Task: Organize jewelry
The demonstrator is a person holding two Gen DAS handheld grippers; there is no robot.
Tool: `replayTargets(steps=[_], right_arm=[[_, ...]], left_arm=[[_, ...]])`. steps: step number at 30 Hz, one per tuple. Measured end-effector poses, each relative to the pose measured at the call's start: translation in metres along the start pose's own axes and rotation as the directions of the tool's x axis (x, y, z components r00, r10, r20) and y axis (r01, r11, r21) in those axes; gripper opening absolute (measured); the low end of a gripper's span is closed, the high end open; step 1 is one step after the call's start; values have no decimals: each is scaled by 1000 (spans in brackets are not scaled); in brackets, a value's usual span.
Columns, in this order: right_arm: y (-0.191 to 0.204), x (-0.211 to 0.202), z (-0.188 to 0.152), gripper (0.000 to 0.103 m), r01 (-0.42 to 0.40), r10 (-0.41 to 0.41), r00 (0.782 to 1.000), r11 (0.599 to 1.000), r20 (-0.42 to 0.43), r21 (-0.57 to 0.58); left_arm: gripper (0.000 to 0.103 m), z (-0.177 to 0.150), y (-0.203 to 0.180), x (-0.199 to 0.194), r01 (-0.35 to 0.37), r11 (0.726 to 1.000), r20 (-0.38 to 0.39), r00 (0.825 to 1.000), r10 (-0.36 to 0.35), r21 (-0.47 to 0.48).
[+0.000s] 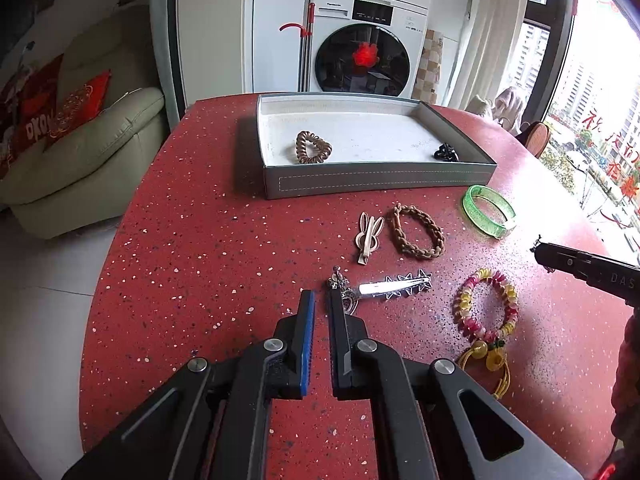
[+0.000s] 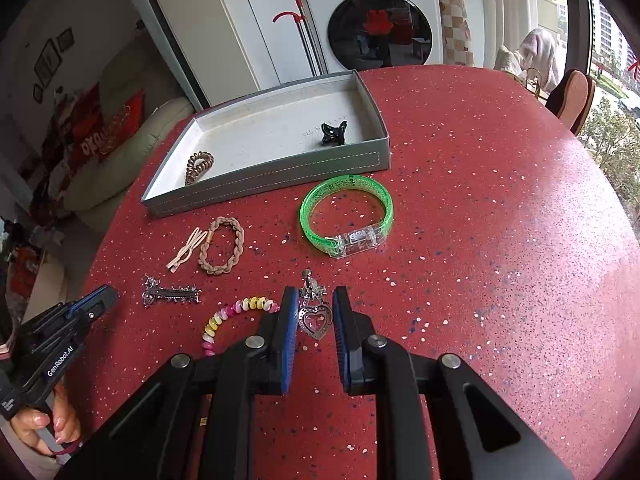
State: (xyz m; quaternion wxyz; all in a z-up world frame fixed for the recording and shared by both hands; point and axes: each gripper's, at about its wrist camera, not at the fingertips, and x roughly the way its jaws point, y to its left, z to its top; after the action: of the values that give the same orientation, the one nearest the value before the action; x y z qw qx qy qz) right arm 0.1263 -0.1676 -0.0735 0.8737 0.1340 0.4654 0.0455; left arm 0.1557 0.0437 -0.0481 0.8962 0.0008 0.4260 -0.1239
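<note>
A grey tray (image 1: 376, 182) (image 2: 280, 188) on the red table holds a brown coil hair tie (image 1: 313, 148) (image 2: 199, 166) and a black claw clip (image 1: 447, 153) (image 2: 333, 133). On the table lie a rabbit hair clip (image 1: 369, 236) (image 2: 185, 254), a braided brown bracelet (image 1: 418, 232) (image 2: 222, 250), a green bangle (image 1: 488, 210) (image 2: 347, 214), a silver star clip (image 1: 394, 286) (image 2: 172, 295) and a beaded bracelet (image 1: 486, 308) (image 2: 236, 314). My left gripper (image 1: 322, 300) (image 2: 94, 304) is open beside the star clip. My right gripper (image 2: 316, 304) (image 1: 540, 250) is open around a heart pendant (image 2: 316, 316), above the table.
A beige sofa (image 1: 80, 152) stands off the table's left edge. A washing machine (image 1: 364, 48) (image 2: 380, 20) and a red-handled mop (image 1: 305, 52) are behind the table. A chair (image 2: 572, 100) is at the far right by the window.
</note>
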Motion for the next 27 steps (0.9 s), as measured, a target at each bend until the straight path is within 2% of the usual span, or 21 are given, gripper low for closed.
replayTargets(steps=[2,3,4,5,7,11,16,18,20,22,25,26,27], right_arm=[[0,-2,-1,19,-5,5,1000,1000,1,1],[0,-3,-2,19,-6,6,1000,1000,3,0],[0,-4,-3,19,-6,6,1000,1000,4,0],[0,-5,-4,19,-6,6,1000,1000,6,0],[0,-7,-5,19,-5,5,1000,1000,9,1],[-1,-8,-7,19,-7,7,1000,1000,9,8],[-1,-12,-10,19,-7,7,1000,1000,16,12],[-2,-14,-11,19,-8,8,1000,1000,19,17],[-2,-16,-11,19,-8,8,1000,1000,22,21],[-2,-17,-11,19,-10,9,1000,1000,24,24],[-1,-17,-11,19,-11,11,1000,1000,25,25],[-1,-17,-11,19,-11,11,1000,1000,25,25],[-1,-17,-11,19,-11,10,1000,1000,25,25]], left_arm=[[25,-1,-3,4,2,1000,-14,1000,-2,14],[34,-2,-4,6,-7,1000,-18,1000,8,24],[54,-4,-6,8,-19,999,-26,999,19,33],[103,-5,-7,9,-37,999,-37,999,39,36],[103,-7,-10,10,-70,996,-10,997,71,53],[103,-5,-14,18,-98,993,-11,995,99,71],[102,-2,-11,35,-83,995,-55,995,86,54],[92,-2,-11,42,-74,996,-87,993,79,56],[90,-3,-11,42,-61,997,-77,995,64,49],[82,-2,-12,42,-57,997,-69,996,61,61],[61,0,-12,40,-48,997,-57,997,52,68],[41,1,-11,39,-36,997,-50,998,40,69],[36,2,-9,38,-15,998,-52,998,19,63]])
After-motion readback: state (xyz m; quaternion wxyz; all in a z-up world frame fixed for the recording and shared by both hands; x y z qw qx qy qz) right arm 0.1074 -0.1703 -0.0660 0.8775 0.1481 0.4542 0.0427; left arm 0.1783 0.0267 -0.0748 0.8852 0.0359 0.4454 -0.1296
